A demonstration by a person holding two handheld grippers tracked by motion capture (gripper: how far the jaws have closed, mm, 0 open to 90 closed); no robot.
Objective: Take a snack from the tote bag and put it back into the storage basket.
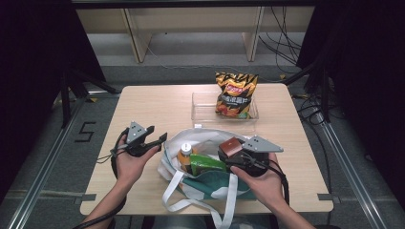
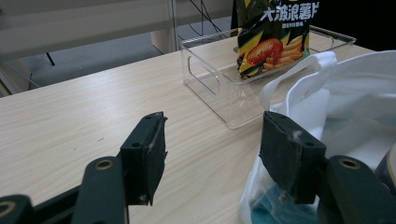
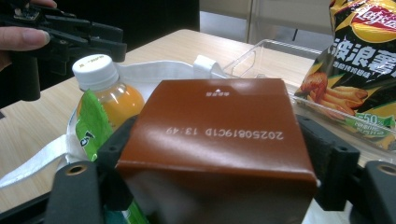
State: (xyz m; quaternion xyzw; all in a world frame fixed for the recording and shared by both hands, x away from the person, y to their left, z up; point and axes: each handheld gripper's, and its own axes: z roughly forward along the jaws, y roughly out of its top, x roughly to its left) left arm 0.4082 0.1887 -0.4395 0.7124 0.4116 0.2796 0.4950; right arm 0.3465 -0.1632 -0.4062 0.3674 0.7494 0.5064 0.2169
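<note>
Tongs first, from the high view: the right tongs (image 1: 235, 151) grasp a brown box (image 1: 231, 146) just above the mouth of the white tote bag (image 1: 210, 138), while the left tongs (image 1: 155, 139) stand released at the bag's left edge. I judge the step to be unpacking: the box is lifted out, and next it should travel forward to the clear bin (image 1: 203, 114), where the chip bag (image 1: 235, 94) already stands. A capped orange-juice bottle (image 1: 185, 153) and a green pouch (image 1: 206, 163) wait inside the tote.

Left gripper view: matte black pads (image 2: 148, 154) gape over the pale wood-grain worktop (image 2: 70, 121), nothing between them; soft cloth bunches beside the right pad.

Right gripper view: the carton (image 3: 217, 126) is glossy, flat-faced, sharp-edged cardboard with a printed date code, pinched at both sides. Beyond it, the bin's wall (image 3: 261, 53) is rigid and transparent, and the chip bag is crinkly foil.
</note>
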